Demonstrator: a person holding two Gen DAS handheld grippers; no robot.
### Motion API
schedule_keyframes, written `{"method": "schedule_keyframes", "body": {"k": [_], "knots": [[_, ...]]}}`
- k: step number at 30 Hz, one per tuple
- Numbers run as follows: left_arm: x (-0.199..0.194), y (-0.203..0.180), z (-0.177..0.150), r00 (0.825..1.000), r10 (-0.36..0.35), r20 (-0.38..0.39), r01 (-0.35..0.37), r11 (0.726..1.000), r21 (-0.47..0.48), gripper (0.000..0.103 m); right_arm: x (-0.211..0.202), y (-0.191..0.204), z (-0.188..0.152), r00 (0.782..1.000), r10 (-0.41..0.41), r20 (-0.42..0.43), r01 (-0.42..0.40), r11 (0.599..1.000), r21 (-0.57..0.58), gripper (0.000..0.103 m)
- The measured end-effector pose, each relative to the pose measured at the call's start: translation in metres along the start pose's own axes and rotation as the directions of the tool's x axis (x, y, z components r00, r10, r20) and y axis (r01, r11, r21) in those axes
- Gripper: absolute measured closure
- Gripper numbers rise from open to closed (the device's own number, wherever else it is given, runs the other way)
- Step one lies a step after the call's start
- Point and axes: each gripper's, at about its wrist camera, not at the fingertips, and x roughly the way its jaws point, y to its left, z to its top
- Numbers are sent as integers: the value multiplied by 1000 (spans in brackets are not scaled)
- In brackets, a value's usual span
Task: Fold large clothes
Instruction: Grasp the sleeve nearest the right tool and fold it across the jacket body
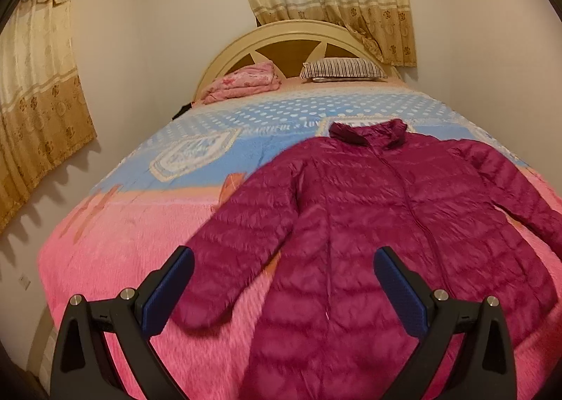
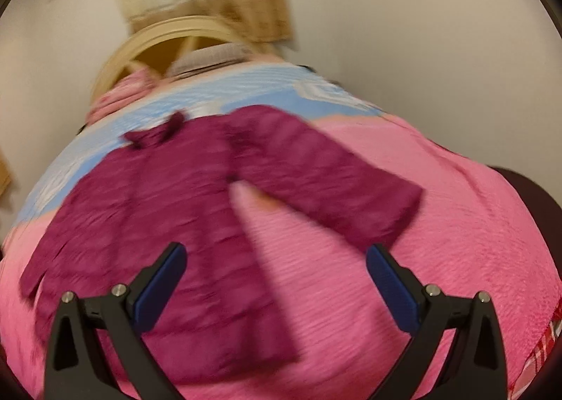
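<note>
On the bed [image 1: 116, 259]: jacket [image 1: 368, 224] lay flat, zipped, sleeves spread.
Left gripper [image 1: 283, 289]: fingers spread, holding nothing.
Right gripper [image 2: 275, 285]: fingers spread, holding nothing.
Progress: 0 folds made; all folding remained.

bare pink bedspread [image 1: 116, 252] open left of the jacket [image 1: 368, 224], folded blanket [image 1: 242, 82] and pillow [image 1: 342, 69] crowding the headboard [image 1: 295, 35]

Both sets of tongs look alike: the left tongs [image 1: 283, 289] and the right tongs [image 2: 275, 285] have matte black, angular arms with triangular cut-outs. Each finger carries a ribbed dark blue pad [image 1: 168, 294] on its inner face. Round silver screws [image 2: 118, 289] mark the joints.
</note>
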Motion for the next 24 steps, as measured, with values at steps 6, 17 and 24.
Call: {"method": "schedule_keyframes", "body": {"k": [6,17,24], "knots": [[49,-6,19,999,28,-21,-28,999,20,1,37,-64,22,992,-88,-89,100,985,137,5],[145,-5,30,986,84,-142,-80,996,30,1,98,-97,26,972,-10,-233,54,981,185,45],[169,5,40,982,121,-147,-116,992,46,1,99,-115,34,978,-6,-209,39,987,154,83]]}}
